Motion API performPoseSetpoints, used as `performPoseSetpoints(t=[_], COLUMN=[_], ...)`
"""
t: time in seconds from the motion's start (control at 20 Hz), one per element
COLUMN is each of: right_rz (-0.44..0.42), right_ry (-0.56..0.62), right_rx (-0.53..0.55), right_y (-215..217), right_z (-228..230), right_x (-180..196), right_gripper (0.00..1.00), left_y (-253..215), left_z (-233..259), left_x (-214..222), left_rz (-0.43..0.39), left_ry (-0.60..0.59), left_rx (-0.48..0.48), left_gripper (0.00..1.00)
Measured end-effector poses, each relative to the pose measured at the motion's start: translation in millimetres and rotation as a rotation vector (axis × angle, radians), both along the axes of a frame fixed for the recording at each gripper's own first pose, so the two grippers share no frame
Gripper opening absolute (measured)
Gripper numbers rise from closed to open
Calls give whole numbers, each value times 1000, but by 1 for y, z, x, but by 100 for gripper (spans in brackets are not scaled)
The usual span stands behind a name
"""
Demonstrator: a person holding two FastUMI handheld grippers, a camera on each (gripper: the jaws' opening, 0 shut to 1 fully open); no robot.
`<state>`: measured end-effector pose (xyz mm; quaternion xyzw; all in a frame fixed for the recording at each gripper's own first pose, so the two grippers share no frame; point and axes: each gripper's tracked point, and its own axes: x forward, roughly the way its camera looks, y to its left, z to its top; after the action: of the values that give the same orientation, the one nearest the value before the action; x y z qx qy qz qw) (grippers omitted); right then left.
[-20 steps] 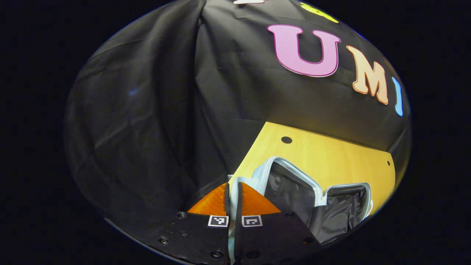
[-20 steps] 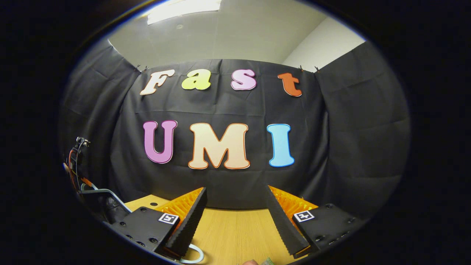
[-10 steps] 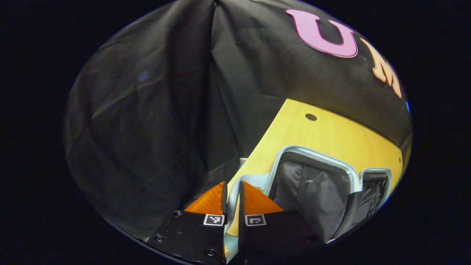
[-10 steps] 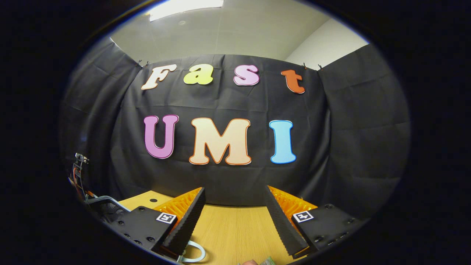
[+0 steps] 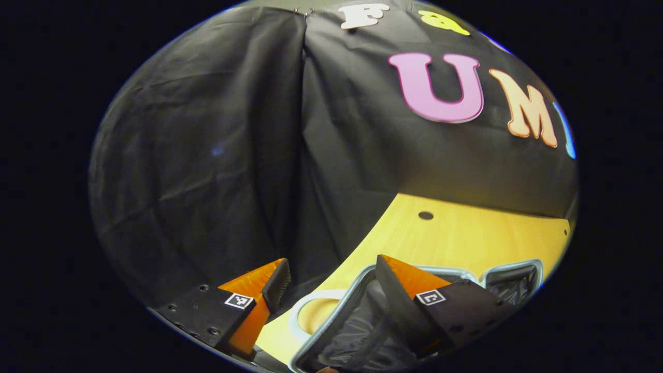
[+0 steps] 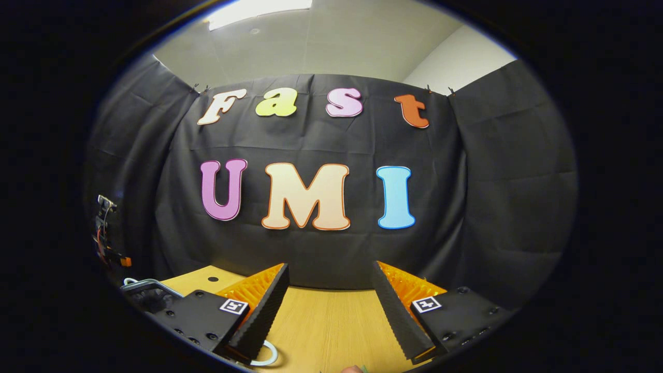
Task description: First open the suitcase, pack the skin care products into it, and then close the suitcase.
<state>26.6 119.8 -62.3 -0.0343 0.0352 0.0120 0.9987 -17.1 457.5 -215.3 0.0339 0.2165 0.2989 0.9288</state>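
Suitcase (image 5: 357,321) is lying open on the worktop (image 5: 466,238), lining showing, so opening looks done; packing and closing remaining. Left hand-held gripper (image 5: 331,277) is hovering wide open, empty, above its handle. Right hand-held gripper (image 6: 329,298) is gaping, gripping nothing.

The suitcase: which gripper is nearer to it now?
Left. The left gripper is open right over the suitcase rim; the right gripper is off to its side, over the table.
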Motion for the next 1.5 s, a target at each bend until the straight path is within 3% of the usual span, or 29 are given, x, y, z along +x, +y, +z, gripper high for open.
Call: performPoseSetpoints(t=[0.3,0.55,0.7,0.8,1.2,1.5], right_rz=[29,73,82,88,118,129], right_ry=[-14,10,15,18,25,59], right_rx=[0,-30,-4,22,44,39], right_y=[-26,-46,-63,-71,-102,-127], right_z=[3,-11,-11,-11,-17,-32], right_x=[-1,-12,-18,-18,-23,-29], right_gripper=[99,98,99,99,99,98], left_y=[-102,-182,-238,-277,-419,-483], left_z=[107,136,148,146,105,61], left_x=[4,19,27,34,39,10], left_rz=[-100,-179,-250,-310,-503,-604], left_ry=[-202,-297,-338,-338,-277,-200], left_rx=[54,48,24,13,-69,-175], left_gripper=[100,96,100,94,94,94])
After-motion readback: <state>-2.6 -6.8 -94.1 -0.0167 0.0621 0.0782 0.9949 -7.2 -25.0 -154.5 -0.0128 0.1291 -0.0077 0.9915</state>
